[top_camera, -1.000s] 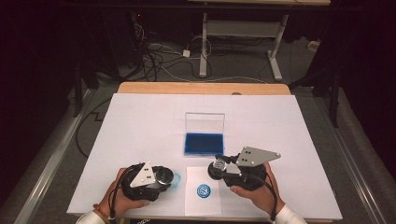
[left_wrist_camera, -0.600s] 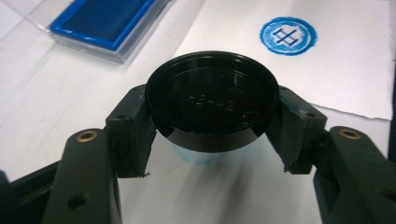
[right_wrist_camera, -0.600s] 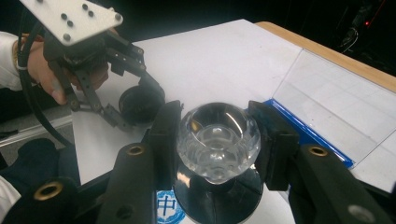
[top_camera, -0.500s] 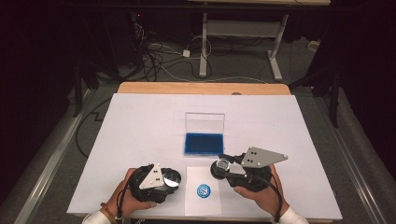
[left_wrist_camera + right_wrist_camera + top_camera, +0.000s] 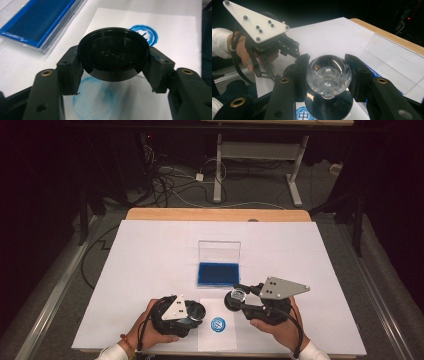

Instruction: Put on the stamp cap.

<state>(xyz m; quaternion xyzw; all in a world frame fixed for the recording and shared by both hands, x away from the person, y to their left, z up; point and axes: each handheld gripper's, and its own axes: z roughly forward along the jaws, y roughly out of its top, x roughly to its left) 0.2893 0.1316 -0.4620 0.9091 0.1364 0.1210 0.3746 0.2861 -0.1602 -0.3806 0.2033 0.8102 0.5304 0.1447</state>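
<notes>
Black fingers (image 5: 70, 72) of the left gripper (image 5: 113, 75) are clamped on a round black cap (image 5: 113, 55), held by its rim on both sides with its hollow side towards the camera. Under the cap a sheet of paper (image 5: 175, 32) is seen, marked with a faint blue ring (image 5: 100, 100) and, farther off, a stronger blue stamp print (image 5: 146, 32).

A clear faceted knob (image 5: 328, 72) is gripped between the fingers (image 5: 357, 75) of the right gripper (image 5: 328, 77); the knob tops a stamp whose dark round base (image 5: 329, 105) sits below it. A blue print (image 5: 302, 115) is visible just under the base.

From the high view, both grippers are held low over the near edge of the white table (image 5: 150, 250), the left gripper (image 5: 192, 312) and the right gripper (image 5: 237, 297) on either side of the paper (image 5: 217, 340) with its blue print (image 5: 218, 323). Just beyond the paper, an open ink pad (image 5: 218, 274) lies with its clear lid (image 5: 219, 252) standing upright.
</notes>
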